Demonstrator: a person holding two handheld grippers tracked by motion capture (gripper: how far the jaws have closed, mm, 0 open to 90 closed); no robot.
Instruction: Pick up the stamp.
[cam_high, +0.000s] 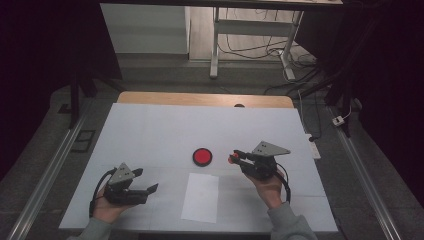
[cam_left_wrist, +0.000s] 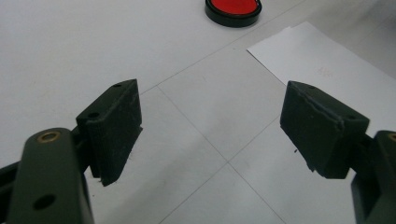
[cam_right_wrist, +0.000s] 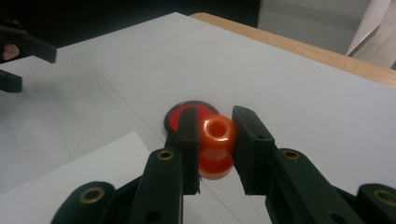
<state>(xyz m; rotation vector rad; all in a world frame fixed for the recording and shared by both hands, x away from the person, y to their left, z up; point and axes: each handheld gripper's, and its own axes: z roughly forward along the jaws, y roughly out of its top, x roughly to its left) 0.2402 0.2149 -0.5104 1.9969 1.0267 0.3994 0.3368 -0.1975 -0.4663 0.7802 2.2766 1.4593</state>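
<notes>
1. Right gripper view: right gripper (cam_right_wrist: 215, 140) is clenched on a small orange spool-shaped piece (cam_right_wrist: 216, 135), a pad pressing each side, its open bore facing up toward the camera.
2. High view puts that piece (cam_high: 233, 159) at the gripper tips, just off the 3 o'clock side of the red round pad in a black rim (cam_high: 202, 157), near table centre. Whether the piece is clear of the tabletop I can't tell.
3. Step in hand, my read: carry phase. Piece is grasped and being brought toward the red pad; not yet over it.
4. Next move likely calls for a short shift toward 9 o'clock to centre the piece over the pad, then lower w/ bore kept upright, then ease the jaws apart. Tilt on release could let it roll.
5. Left gripper (cam_high: 150, 190) sits at approx 7 o'clock from the pad; its hand rests on the white table cover (cam_high: 150, 130). Jaws released, wide apart, nothing btwn them; pads (cam_left_wrist: 116, 130) are bare.
6. White paper sheet (cam_high: 201, 197) lies at 6 o'clock from the pad, near it but apart, untouched by either gripper.
</notes>
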